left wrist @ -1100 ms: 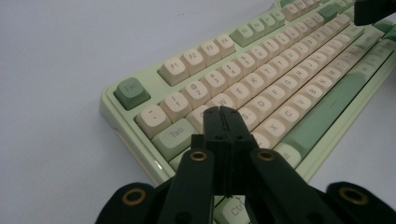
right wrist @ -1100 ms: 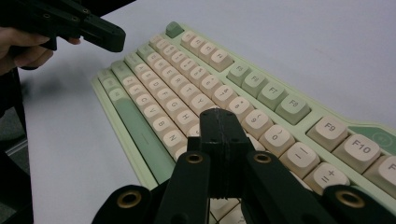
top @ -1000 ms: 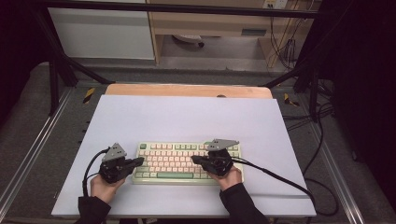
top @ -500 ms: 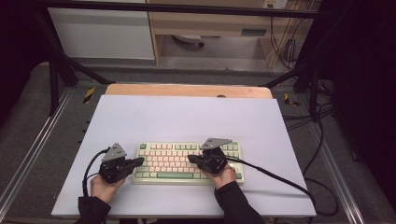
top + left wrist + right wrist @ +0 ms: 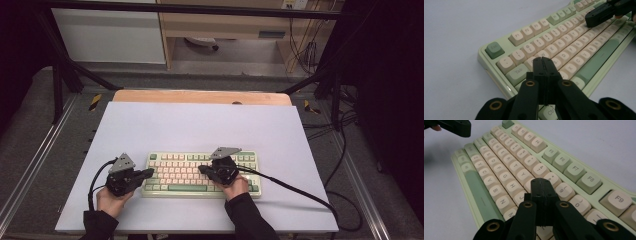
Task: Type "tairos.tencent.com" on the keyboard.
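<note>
A white table with a wooden strip along its far edge.

Your high view looks forward and down from above your side of the desk, far enough back to take in all four edges and the floor around it. Your left gripper view sits close and low over the keyboard's left end, facing along its rows. Your right gripper view sits just as close over the middle, facing the other way. All three share the keyboard.
</note>
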Available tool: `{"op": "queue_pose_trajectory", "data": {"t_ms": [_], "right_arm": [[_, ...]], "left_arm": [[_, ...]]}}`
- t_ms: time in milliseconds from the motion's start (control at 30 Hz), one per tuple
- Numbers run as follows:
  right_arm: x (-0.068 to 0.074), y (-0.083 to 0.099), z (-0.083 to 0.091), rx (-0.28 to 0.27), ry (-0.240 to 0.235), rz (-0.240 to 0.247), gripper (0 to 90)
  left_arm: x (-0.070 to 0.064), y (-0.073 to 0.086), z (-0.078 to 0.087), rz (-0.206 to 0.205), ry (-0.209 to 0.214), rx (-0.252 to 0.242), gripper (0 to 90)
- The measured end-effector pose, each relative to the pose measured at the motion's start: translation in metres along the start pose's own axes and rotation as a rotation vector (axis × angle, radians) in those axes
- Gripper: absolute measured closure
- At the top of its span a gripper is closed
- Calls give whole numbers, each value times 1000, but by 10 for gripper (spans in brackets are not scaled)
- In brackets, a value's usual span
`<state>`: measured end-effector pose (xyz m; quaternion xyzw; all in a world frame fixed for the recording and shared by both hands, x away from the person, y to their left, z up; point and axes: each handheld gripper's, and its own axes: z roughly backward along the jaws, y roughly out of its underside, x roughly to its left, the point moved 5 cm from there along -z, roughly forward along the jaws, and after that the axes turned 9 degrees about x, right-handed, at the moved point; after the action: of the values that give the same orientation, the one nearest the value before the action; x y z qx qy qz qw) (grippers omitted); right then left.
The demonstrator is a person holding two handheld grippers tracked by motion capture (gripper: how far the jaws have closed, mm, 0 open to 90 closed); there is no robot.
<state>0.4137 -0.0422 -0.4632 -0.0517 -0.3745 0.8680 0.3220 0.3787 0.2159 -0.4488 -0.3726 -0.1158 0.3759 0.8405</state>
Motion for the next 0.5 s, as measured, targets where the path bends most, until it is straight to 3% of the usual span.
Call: {"op": "queue_pose_trajectory", "data": {"t_ms": [500], "right_arm": [[1,1,1,3,3,11,900]], "left_arm": [[0,0,0,-1,2,2,900]]}}
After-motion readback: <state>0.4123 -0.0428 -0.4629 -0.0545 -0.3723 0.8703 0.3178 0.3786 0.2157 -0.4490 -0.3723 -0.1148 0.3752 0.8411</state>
